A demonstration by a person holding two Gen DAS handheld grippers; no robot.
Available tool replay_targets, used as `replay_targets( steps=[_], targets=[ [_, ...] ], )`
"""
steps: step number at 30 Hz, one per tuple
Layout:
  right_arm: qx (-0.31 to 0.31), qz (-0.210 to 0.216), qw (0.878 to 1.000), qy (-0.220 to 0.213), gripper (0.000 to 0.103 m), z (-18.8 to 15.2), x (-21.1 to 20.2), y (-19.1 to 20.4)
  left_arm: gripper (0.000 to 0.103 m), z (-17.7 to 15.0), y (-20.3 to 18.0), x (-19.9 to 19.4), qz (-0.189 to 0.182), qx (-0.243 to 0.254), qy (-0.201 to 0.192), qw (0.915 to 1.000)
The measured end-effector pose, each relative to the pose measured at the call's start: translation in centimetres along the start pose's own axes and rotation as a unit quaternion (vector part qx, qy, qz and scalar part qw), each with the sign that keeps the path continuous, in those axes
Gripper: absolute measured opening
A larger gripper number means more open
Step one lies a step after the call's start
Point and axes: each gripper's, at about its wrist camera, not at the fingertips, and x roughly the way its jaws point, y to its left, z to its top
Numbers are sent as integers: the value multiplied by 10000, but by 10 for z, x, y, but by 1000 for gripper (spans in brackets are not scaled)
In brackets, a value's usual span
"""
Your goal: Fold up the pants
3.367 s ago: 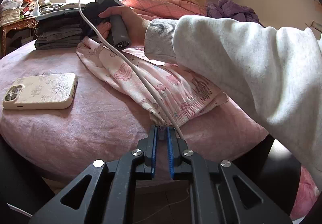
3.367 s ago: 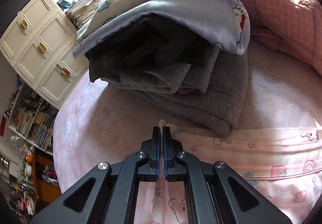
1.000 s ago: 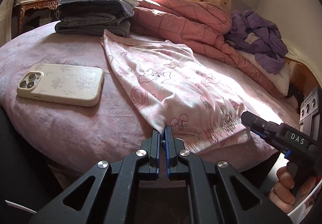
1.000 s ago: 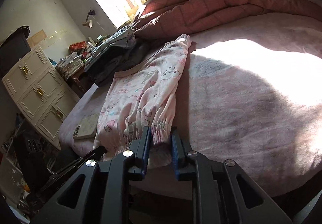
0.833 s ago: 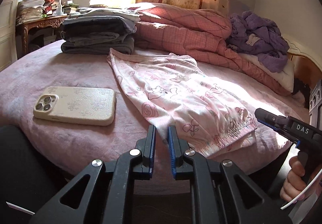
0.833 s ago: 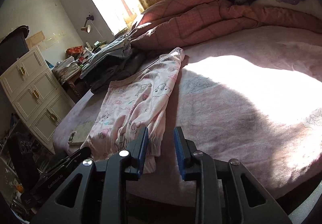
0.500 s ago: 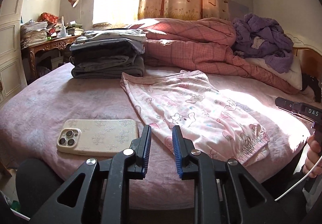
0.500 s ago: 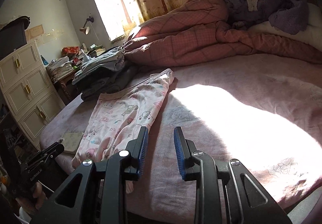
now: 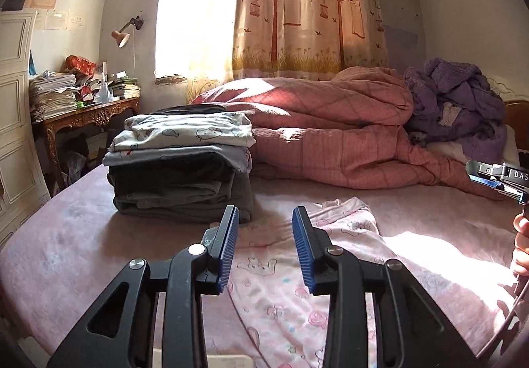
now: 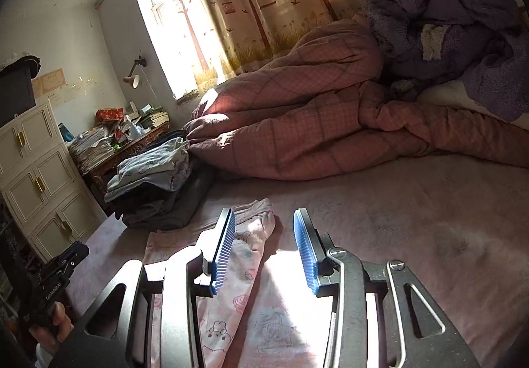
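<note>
Blue-ribbed pads (image 9: 229, 247) of the left gripper (image 9: 264, 245) stood apart and were opening, with nothing pinched between them; only the bed showed through the gap. The right gripper (image 10: 264, 250) was the same: its jaws were parting, empty, its pads (image 10: 223, 249) clear of the cloth below.

Beneath both tools lay the pink printed pyjama pants (image 9: 291, 295), spread lengthwise on the pink bedsheet (image 9: 66, 255), one end reaching toward twelve o'clock in the left wrist view and stopping short of the quilt. In the right wrist view the pants (image 10: 244, 272) ran from six o'clock up toward eleven, their far end bunched into a soft ridge just beside the left pad.

By the look of it the fabric was thin, light and limp. It would probably drape and sag from any single pinch, and a one-handed lift would likely drag it askew. A sound hold seemed to be the two corners of one end, one gripper on each, pinching through all layers so that they travelled together. The cloth should not slip from ribbed pads, though a shallow bite might catch only the top layer.

At ten o'clock in the left wrist view sat a stack of folded clothes (image 9: 180, 166), its near edge close to the pants. Beyond lay a rumpled pink quilt (image 9: 330, 136) and, at two o'clock, a purple fleece blanket (image 9: 456, 110).
</note>
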Motion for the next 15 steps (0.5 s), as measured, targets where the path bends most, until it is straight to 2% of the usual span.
replay_targets(
  steps=[3,5,8,10,12,15],
  targets=[
    [132,244,9995,116,45,32,29,7,34,29,9,26,67,-127,13,9999],
    [332,390,9984,234,45,50,53,8,39,44,14,41,107,-178,2,9998],
    [425,462,9974,341,47,68,94,10,41,52,21,63,208,-255,39,9995],
    [236,436,9978,434,55,75,125,13,47,47,27,81,208,-231,128,9994],
    [78,488,9966,652,56,71,159,9,52,32,36,101,233,-322,322,9987],
    [380,367,9920,1146,56,48,211,-13,52,3,46,144,215,-289,1043,9939]
  ],
)
